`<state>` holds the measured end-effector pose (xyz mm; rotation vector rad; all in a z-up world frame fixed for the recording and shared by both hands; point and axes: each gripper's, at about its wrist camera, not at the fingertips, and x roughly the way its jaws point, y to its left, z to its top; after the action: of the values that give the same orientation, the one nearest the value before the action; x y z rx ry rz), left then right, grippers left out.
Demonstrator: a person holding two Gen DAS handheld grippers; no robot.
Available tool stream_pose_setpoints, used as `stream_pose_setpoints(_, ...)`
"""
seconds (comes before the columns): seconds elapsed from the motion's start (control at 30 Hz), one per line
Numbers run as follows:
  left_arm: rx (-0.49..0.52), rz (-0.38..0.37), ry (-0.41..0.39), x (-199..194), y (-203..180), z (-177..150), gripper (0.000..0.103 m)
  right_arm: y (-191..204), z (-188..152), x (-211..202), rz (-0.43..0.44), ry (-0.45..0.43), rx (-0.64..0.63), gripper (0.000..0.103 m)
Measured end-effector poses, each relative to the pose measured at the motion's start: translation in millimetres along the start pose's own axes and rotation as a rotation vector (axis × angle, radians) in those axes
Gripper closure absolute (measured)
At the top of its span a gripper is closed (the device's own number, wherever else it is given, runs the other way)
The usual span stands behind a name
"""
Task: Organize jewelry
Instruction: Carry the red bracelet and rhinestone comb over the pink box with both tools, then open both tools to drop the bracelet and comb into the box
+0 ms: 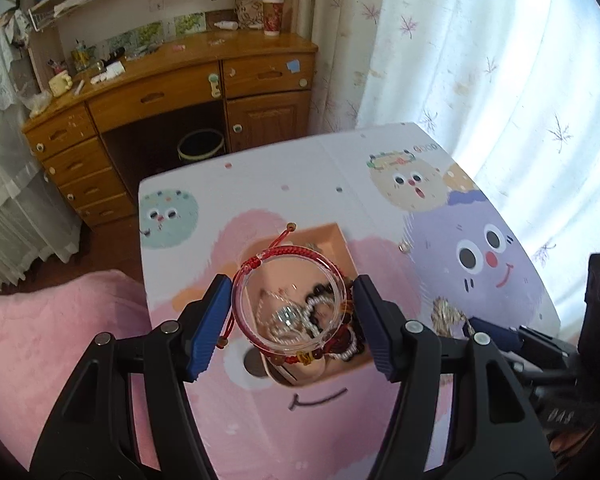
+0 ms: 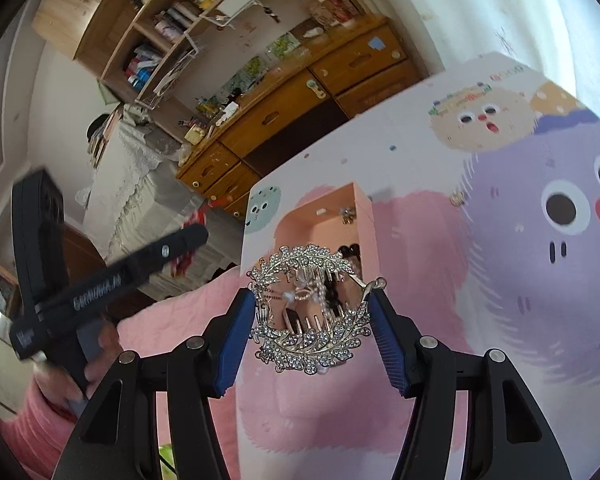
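My left gripper (image 1: 290, 312) is shut on a clear bangle (image 1: 245, 322) with a red cord bracelet (image 1: 256, 261) hanging on it, held above the pink jewelry box (image 1: 332, 234). The box holds beads and a silver chain. My right gripper (image 2: 312, 312) is shut on a rhinestone leaf hair clip (image 2: 312, 344), held above the same pink box (image 2: 320, 220). The right gripper also shows in the left wrist view (image 1: 496, 330) at the right. The left gripper shows blurred in the right wrist view (image 2: 196, 236) at the left.
The box sits on a table with a cartoon-print cloth (image 1: 460, 208). A small silver piece (image 1: 405, 246) lies on the cloth right of the box. A wooden desk (image 1: 172, 92) and a bin (image 1: 201, 145) stand beyond. A curtain (image 1: 500, 60) hangs at right. A pink blanket (image 1: 60, 340) lies left.
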<state>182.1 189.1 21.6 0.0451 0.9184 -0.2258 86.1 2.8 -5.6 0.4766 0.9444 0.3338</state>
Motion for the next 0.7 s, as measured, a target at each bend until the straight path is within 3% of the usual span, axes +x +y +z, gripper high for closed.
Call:
stream_pose_setpoints(0.3, 0.056, -0.011, -0.024, 11, 4, 32, 0.043, 46, 14, 24, -0.047, -0.011, -0.105, 0.044)
stream_pose_setpoints(0.4, 0.046, -0.058, -0.024, 14, 4, 38, 0.043, 57, 19, 32, -0.072, -0.019, -0.12, 0.043)
stream_pose_setpoints(0.43, 0.047, -0.066, -0.023, 15, 3, 39, 0.043, 60, 21, 36, -0.081, -0.016, -0.12, 0.042)
stream_pose_setpoints(0.5, 0.05, -0.078, -0.024, 17, 3, 43, 0.042, 61, 25, 42, -0.096, -0.007, -0.111, 0.015)
stream_pose_setpoints(0.63, 0.016, -0.063, -0.002, 23, 6, 45, 0.024, 57, 30, 41, -0.115, -0.036, -0.099, 0.012)
stream_pose_setpoints(0.7, 0.0, -0.045, 0.0, 25, 9, 42, 0.024, 51, 30, 39, -0.131, -0.032, -0.093, 0.012)
